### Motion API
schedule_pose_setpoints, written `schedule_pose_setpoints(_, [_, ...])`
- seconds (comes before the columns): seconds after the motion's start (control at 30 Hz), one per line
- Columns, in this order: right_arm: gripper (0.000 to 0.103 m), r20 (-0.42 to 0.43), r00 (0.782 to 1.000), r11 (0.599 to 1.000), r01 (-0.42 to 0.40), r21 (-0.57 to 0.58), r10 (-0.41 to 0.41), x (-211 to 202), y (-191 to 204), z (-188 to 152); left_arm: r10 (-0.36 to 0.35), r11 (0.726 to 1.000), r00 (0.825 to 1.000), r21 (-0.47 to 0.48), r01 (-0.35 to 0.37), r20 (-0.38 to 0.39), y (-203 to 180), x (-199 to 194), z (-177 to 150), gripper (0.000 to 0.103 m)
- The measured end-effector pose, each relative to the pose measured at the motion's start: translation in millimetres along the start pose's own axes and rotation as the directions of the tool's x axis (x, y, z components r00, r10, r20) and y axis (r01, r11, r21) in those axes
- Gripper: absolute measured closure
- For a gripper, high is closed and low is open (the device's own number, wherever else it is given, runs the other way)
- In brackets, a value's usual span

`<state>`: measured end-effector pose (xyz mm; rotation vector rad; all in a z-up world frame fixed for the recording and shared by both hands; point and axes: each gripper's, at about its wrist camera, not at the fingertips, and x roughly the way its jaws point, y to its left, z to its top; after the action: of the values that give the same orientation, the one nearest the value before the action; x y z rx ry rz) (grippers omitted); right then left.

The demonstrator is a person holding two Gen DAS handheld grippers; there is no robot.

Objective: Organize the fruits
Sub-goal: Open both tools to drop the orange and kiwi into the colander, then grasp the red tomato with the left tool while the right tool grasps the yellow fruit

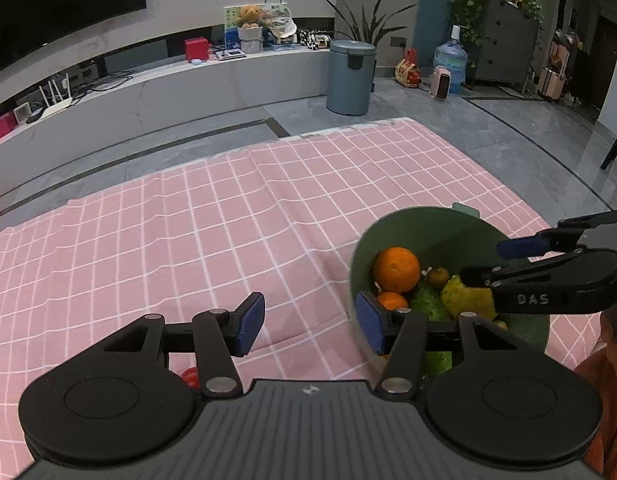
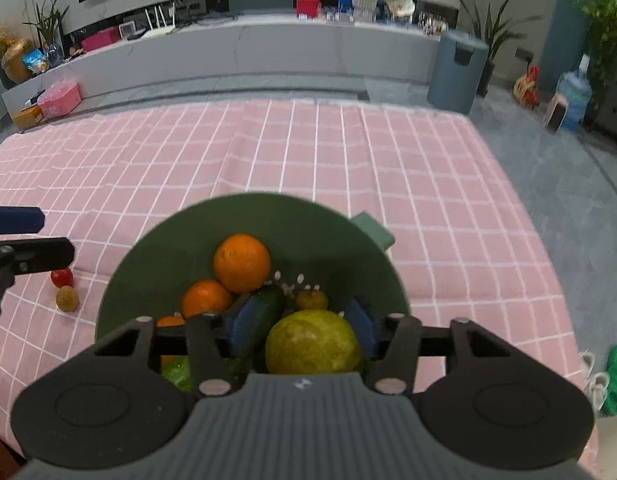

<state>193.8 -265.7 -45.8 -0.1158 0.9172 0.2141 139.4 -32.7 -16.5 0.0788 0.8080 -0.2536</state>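
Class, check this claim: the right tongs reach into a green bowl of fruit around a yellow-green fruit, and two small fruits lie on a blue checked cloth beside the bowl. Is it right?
One detail is wrong: the cloth is pink checked, not blue, as the right wrist view shows. The rest holds: the right tongs reach into the green bowl around the yellow-green fruit, and a small red fruit and a small brownish fruit lie beside it.

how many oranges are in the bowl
3 visible in the green bowl: a large orange toward the back, a medium one in front of it on the left, and a small one mostly behind the right tool. More may be hidden.
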Motion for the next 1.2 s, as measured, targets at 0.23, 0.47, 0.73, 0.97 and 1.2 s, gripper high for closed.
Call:
schedule_pose_setpoints(0.23, [0.038, 0.183, 0.982, 0.998, 0.047, -0.051, -0.037, -38.2, 21.3, -8.1, 0.01, 1.0, 0.999, -0.013, -0.009, 0.035, 16.5, -19.2, -8.4, 0.04])
schedule_pose_setpoints(0.47, [0.036, 0.312, 0.949, 0.997, -0.015, -0.069, 0.036, -70.5, 62.5, -20.2, 0.01, 1.0, 0.995, 0.004, -0.011, 0.096, 33.8, -39.2, -20.7, 0.04])
schedule_pose_setpoints(0.73, [0.036, 0.311, 0.943, 0.991, -0.087, -0.102, 0.115, -65.7, 120.8, -34.0, -0.007, 0.999, 0.994, -0.047, 0.012, 0.109, 65.3, -36.7, -43.3, 0.036])
schedule_pose_setpoints(0.97, [0.036, 0.304, 0.944, 0.977, -0.07, -0.202, 0.131, -48.8, 159.8, -46.0, -0.017, 0.988, 0.996, -0.152, 0.03, 0.085, 92.2, -24.0, -62.6, 0.037])
schedule_pose_setpoints(1.2, [0.056, 0.258, 0.958, 0.956, -0.049, -0.289, 0.127, -24.5, 179.7, -56.9, -0.03, 0.971, 0.999, -0.234, 0.039, 0.043, 110.8, -14.2, -78.2, 0.037])
